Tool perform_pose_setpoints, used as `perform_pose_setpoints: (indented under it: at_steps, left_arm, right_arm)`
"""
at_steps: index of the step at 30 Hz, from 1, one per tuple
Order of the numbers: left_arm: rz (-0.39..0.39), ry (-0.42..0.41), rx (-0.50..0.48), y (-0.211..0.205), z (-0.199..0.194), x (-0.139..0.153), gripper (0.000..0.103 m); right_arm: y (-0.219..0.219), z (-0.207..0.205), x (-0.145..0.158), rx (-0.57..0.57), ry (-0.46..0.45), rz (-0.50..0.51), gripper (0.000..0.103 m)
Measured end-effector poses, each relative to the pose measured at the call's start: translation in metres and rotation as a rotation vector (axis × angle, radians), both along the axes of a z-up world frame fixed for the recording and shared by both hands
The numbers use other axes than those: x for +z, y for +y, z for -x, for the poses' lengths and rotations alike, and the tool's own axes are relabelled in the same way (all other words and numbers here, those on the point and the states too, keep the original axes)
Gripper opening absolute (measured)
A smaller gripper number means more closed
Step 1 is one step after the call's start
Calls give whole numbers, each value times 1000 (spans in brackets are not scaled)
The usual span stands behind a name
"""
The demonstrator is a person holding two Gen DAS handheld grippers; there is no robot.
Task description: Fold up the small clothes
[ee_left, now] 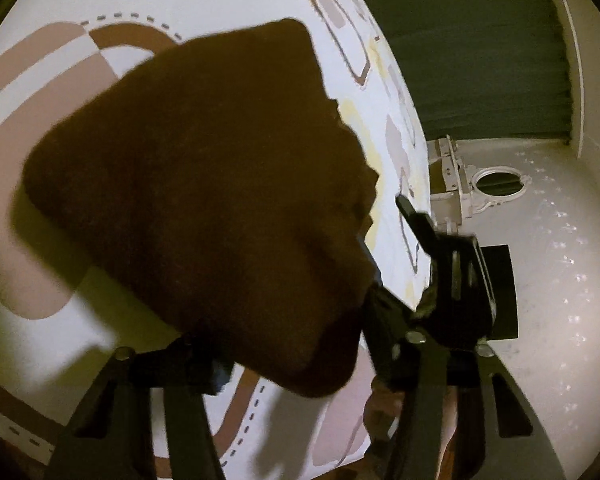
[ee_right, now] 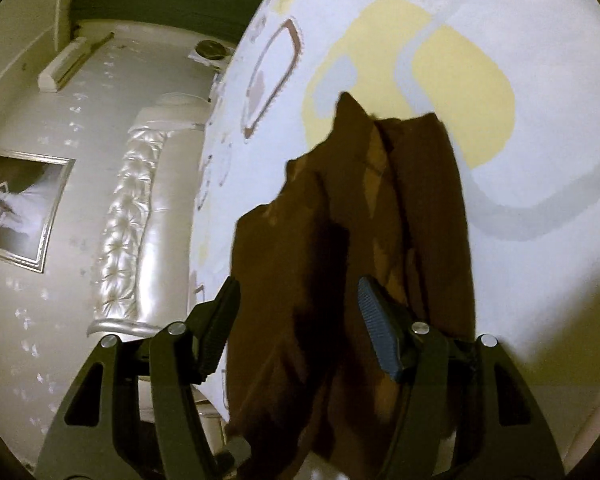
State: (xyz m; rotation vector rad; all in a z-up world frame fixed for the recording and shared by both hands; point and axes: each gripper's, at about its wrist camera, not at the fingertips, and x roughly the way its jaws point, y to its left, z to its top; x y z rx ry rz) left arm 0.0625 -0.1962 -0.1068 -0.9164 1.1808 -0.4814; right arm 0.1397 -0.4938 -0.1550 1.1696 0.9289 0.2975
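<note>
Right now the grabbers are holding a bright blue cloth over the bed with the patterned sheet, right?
Not quite: the cloth is dark brown, not bright blue, as the right wrist view shows. The rest holds: it is over the bed's patterned sheet.

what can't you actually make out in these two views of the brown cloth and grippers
- Left wrist view: the brown cloth drapes over the left gripper, hiding its fingertips, so its grip cannot be judged.
- Left wrist view: the other gripper is blurred beside the cloth.
- Right wrist view: the cloth hangs between the right gripper's spread fingers; its lower end runs off the bottom edge.
- Both views: the garment type is unreadable; folds hide its shape.
</note>
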Motion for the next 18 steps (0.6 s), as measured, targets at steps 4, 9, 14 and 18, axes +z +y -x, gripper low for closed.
perform_pose_setpoints:
  at_steps: [4, 9, 14, 18]
  left_arm:
    - [-63, -18, -35, -6, -1, -5, 22]
    - [-121, -30, -71, -10, -1, -12, 8]
    - [-158, -57, -84, -13, 5, -10, 7]
    - [-166, -64, -87, -14, 7, -5, 7]
  right_arm:
    - [4, -11, -12, 16, 0, -32, 60]
    - [7, -22, -16, 51, 17, 3, 38]
    - [9, -27, -12, 94, 12, 57, 10]
    - [12, -28, -4, 110, -2, 89, 8]
